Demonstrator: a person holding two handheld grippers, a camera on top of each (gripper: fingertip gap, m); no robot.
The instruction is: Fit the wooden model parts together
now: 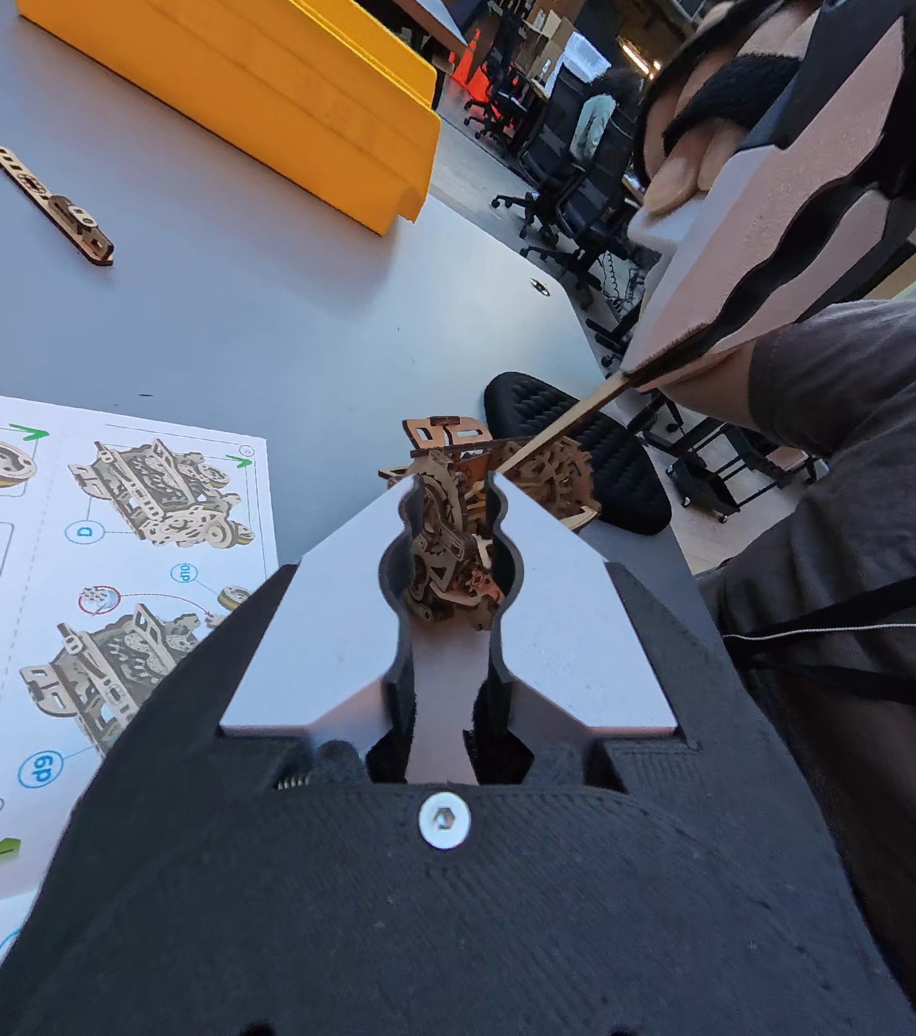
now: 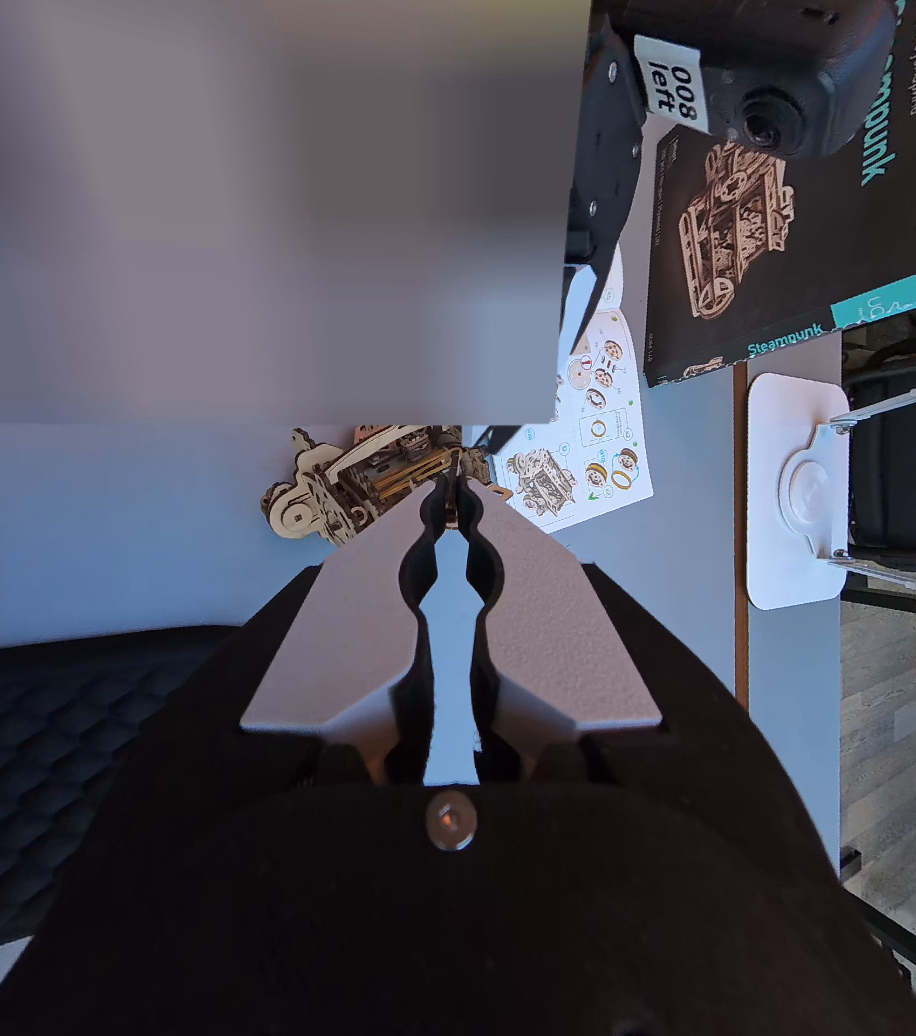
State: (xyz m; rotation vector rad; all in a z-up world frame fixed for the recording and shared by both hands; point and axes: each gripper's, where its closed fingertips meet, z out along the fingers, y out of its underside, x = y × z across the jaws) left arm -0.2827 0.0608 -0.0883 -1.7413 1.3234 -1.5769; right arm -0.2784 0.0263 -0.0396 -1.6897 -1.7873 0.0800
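The partly built wooden model [image 1: 551,488] stands on the grey table [image 1: 276,336] near its edge. My left gripper [image 1: 453,488] is shut on the model's near side, with a geared plate [image 1: 439,538] between its pads. My right gripper [image 1: 626,373] comes in from the upper right, shut on a thin wooden stick [image 1: 562,426] whose tip reaches into the top of the model. In the right wrist view the right gripper [image 2: 447,488] pinches the stick [image 2: 450,502] at its tips, right at the model [image 2: 321,493] with its yellow rubber bands. A blurred patch hides much of that view.
A yellow bin [image 1: 276,95] stands at the back. A loose wooden strip [image 1: 46,202] lies far left. The instruction sheet [image 1: 108,532] lies left of the model. The kit box [image 2: 781,224] and a white mount [image 2: 797,488] lie on the table. A black chair seat [image 1: 612,459] sits beyond the table edge. There is about 7 cm between the tips of the two grippers.
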